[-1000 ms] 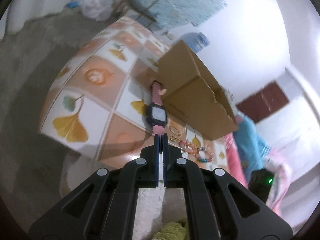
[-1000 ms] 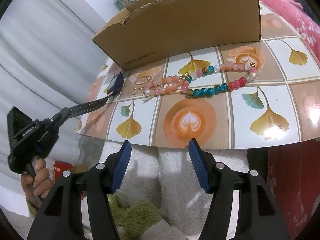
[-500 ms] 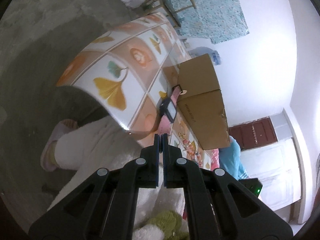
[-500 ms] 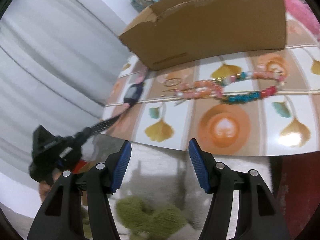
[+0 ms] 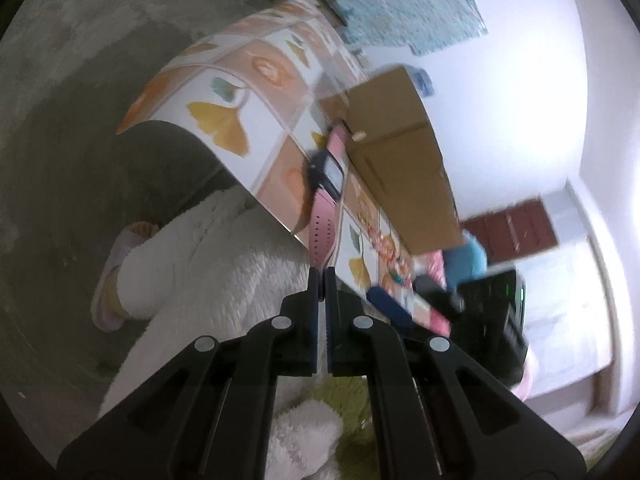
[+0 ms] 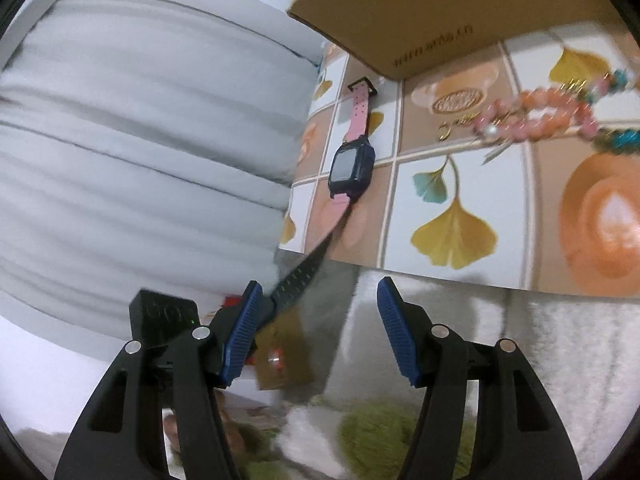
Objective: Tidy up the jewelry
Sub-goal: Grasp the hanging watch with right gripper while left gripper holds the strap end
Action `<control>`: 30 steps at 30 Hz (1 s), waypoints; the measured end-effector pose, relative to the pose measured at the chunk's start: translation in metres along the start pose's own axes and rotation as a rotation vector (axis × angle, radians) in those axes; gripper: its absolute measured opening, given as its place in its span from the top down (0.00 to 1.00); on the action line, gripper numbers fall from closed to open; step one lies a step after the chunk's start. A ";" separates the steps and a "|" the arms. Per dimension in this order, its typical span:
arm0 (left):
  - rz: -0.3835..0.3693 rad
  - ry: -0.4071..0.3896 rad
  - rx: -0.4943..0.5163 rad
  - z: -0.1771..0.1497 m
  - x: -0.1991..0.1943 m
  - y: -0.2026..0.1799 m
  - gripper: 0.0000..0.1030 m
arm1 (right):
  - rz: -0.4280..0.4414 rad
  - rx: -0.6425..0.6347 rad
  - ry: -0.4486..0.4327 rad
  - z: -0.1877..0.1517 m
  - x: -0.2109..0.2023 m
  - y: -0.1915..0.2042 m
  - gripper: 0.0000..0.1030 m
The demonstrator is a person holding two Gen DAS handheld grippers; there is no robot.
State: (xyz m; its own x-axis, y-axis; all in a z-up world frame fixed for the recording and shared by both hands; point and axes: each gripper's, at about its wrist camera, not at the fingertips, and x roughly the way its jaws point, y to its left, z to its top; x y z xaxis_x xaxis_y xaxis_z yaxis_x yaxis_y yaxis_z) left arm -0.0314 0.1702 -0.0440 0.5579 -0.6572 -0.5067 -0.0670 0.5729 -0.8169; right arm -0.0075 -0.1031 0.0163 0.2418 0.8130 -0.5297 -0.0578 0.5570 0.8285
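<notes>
**Watch pinched by its strap end, beads still waiting**

Since a second ago, the left camera has swung down and away from the desk top, and the right camera has closed in on the watch.

Left wrist view: the left gripper (image 5: pixel 319 274) has its jaws pressed together on the free end of the pink perforated strap of the dark-blue square-faced wristwatch (image 5: pixel 326 174). The watch body hangs or rests at the near edge of the ginkgo-leaf patterned desk (image 5: pixel 224 92); I cannot tell whether it has lifted clear. Its far strap reaches toward the brown cardboard box (image 5: pixel 404 148), which stands just beyond. The right gripper's blue pad shows blurred lower right.

Right wrist view: the right gripper (image 6: pixel 320 320) is spread wide and holds nothing, hovering off the desk's near edge. The watch lies on the desk beside the box corner, its near strap running off the edge to the left gripper. To the right lie a pink, white and teal bead necklace (image 6: pixel 560 120), a round gold filigree pendant (image 6: pixel 456 100) and a small gold ring (image 6: pixel 443 132).

Handling, as I judge it: the strap is soft and bends, so the heavier body will swing and sag when held by the tip. A hold nearer the case would steady it. The necklace is limp and will trail; the ring is tiny and slippery.
</notes>
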 end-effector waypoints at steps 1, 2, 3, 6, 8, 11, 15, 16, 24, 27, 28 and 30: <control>0.002 0.015 0.034 -0.003 0.001 -0.005 0.98 | 0.012 0.011 0.008 0.002 0.002 -0.001 0.43; 0.005 0.025 0.057 -0.006 0.002 -0.009 0.98 | 0.025 0.030 0.018 0.003 0.006 -0.003 0.43; 0.005 0.038 0.082 -0.008 0.002 -0.014 0.98 | 0.038 0.046 0.027 0.004 0.010 -0.005 0.43; -0.002 0.086 0.156 -0.017 0.004 -0.026 0.98 | 0.064 0.090 0.058 0.005 0.022 -0.011 0.43; -0.023 0.125 0.193 -0.023 0.007 -0.034 0.98 | 0.064 0.106 0.075 0.004 0.030 -0.013 0.48; -0.050 0.164 0.232 -0.031 0.010 -0.042 0.98 | 0.049 0.117 0.099 0.002 0.040 -0.015 0.56; -0.069 0.190 0.273 -0.036 0.011 -0.049 0.98 | 0.034 0.121 0.117 0.002 0.049 -0.017 0.79; -0.074 0.195 0.277 -0.036 0.012 -0.050 0.97 | 0.017 0.108 0.118 0.002 0.050 -0.016 0.83; -0.066 0.190 0.276 -0.027 0.004 -0.048 0.74 | -0.147 -0.152 0.047 0.011 0.040 0.021 0.96; -0.089 0.157 0.255 -0.018 -0.002 -0.045 0.70 | -0.272 -0.323 0.017 0.011 0.041 0.047 0.96; -0.095 0.150 0.239 -0.012 -0.002 -0.044 0.68 | -0.312 -0.370 0.014 0.012 0.043 0.052 0.96; -0.095 0.140 0.217 -0.002 0.002 -0.040 0.62 | -0.464 -0.534 0.012 0.010 0.051 0.071 0.96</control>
State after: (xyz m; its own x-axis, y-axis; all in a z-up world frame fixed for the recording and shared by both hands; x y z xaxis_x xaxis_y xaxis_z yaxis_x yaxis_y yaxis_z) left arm -0.0292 0.1446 -0.0129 0.4328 -0.7657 -0.4758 0.1676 0.5870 -0.7921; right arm 0.0106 -0.0236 0.0495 0.3462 0.4716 -0.8110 -0.4192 0.8511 0.3160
